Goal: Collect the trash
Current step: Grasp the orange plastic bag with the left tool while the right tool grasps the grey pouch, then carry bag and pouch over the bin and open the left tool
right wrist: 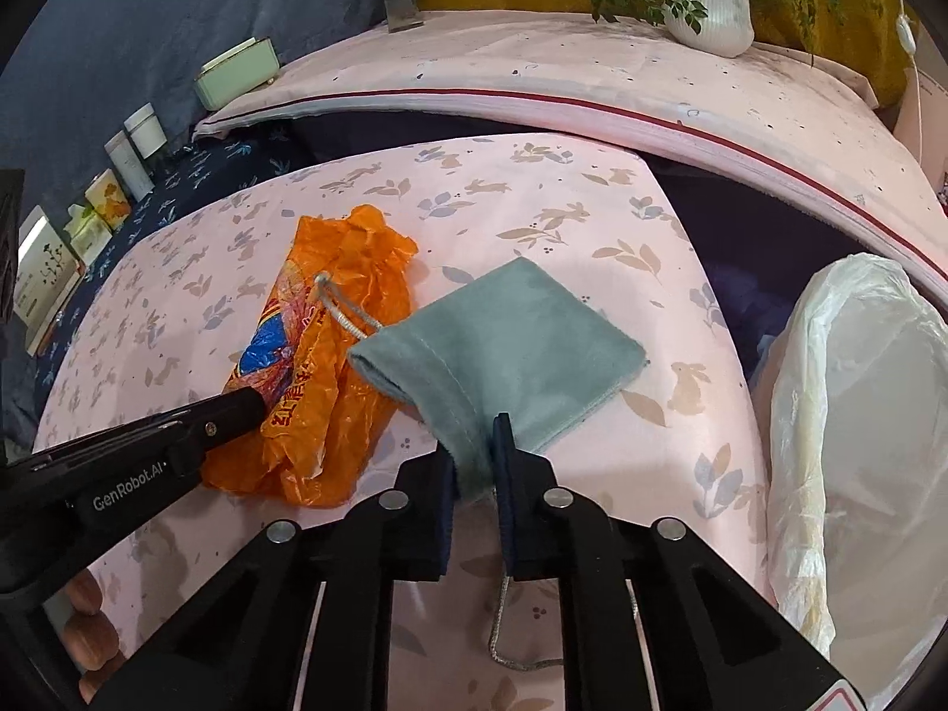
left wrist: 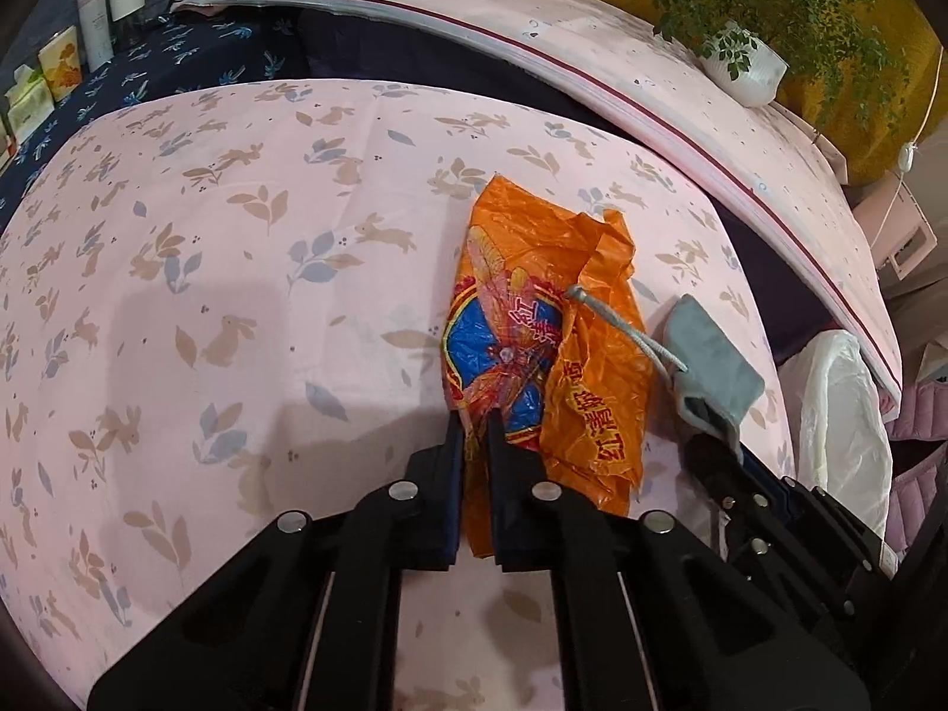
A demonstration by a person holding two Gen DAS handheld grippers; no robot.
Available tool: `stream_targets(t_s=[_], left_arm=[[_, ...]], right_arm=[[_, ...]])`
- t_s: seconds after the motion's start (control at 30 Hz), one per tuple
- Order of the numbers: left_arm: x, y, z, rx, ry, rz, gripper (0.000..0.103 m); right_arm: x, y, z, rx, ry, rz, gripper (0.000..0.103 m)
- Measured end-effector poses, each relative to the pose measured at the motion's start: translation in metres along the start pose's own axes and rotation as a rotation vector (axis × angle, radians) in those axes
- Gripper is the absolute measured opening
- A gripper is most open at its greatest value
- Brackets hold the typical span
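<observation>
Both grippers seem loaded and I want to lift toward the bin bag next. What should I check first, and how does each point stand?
1. Left gripper shut on the orange bag: ok.
2. Right gripper shut on the grey pouch: ok.
3. Pouch cord clear of the orange bag: not ok, it lies across it.
4. White bin bag mouth open: ok.
5. Pouch empty: cannot tell.
</observation>
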State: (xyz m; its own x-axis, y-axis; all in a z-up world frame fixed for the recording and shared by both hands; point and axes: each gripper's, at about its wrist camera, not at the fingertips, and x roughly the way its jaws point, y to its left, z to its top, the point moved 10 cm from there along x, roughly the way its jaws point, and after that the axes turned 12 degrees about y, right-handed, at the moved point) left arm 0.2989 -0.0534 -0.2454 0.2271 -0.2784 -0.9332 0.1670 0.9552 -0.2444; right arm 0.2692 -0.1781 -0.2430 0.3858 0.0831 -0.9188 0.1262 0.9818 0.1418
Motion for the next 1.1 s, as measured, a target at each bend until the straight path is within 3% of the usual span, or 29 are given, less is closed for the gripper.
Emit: stream_targets(t_s=[0.47,0.83,1.1], left_arm=[[-0.058,-0.04,-0.018,0.054,-0.088,0.003,0.003],[-0.115,-0.102,-0.03,0.151,-0.175,-0.026,0.003],[-0.142,-0.147,-0.04,0.217,-0.208,-0.052,0.003]], right_arm=[[-0.076,-0.019,-0.009,0.047,-0.119,0.046,0.008],[-0.16,-0.051,-0.008,0.099,-0.259,0.066,0.008],[-0.202,-0.086,-0.018,0.15,-0.311,0.048,0.008]])
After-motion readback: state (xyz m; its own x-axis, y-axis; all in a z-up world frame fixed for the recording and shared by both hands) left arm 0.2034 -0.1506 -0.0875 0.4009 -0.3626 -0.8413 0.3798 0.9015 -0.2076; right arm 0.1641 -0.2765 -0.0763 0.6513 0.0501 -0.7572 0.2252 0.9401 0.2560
